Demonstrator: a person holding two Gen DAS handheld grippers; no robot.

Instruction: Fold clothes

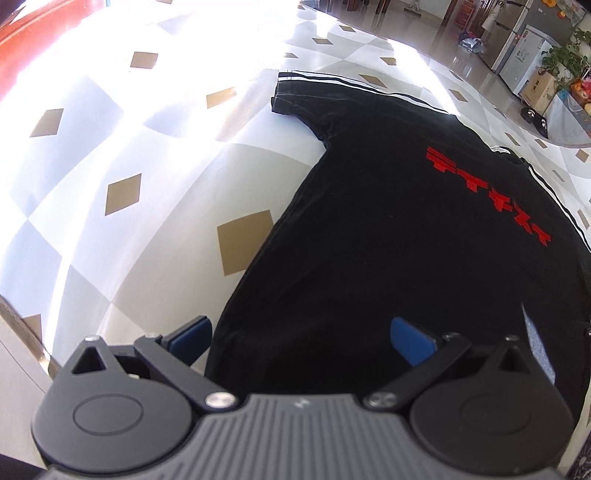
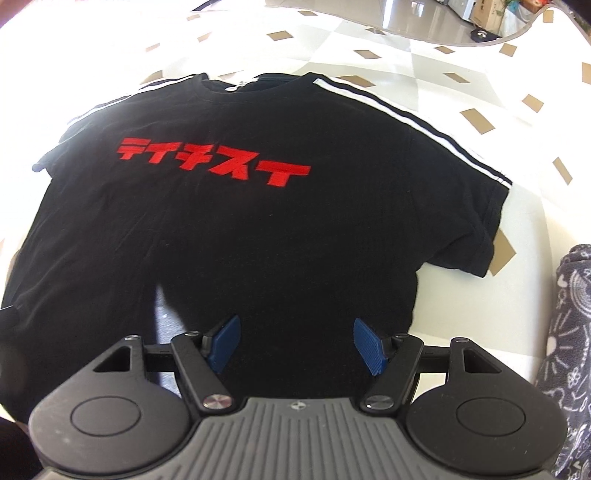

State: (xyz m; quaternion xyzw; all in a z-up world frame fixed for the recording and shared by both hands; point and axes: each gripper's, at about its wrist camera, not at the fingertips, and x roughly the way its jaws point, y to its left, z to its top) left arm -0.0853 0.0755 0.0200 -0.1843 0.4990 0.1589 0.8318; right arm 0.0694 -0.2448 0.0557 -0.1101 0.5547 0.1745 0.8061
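Your left gripper [image 1: 301,341] hangs w/ jaws wide apart, nothing between the blue pads [image 1: 410,341]. It sits over the tee's bottom-left edge: one pad is over the tablecloth [image 1: 122,192], the other over black fabric. Can't tell if either pad touches.

Your right gripper [image 2: 295,341] is also spread, approx. mid-width, pads [image 2: 225,341] clear of cloth as far as you can see; nothing pinched. It's over the lower middle of the tee [image 2: 280,236], near the hem.

Tee lies flat, front up, on the tablecloth, which is white/grey w/ tan diamonds. Red lettering [image 2: 214,162] runs across the chest. White stripes [image 2: 410,122] run along both shoulders down to the sleeve ends. Both sleeves are spread out sideways; collar [image 2: 236,85] is at the far side from you. In the right view, a pale patch shows on the fabric just left of the gripper; can't tell what it is.

A grey patterned cloth [image 2: 569,332] sits at the right edge of the right view, apart from the tee. Left view shows a fridge [image 1: 543,33] and a plant [image 1: 565,59] far off across the room.
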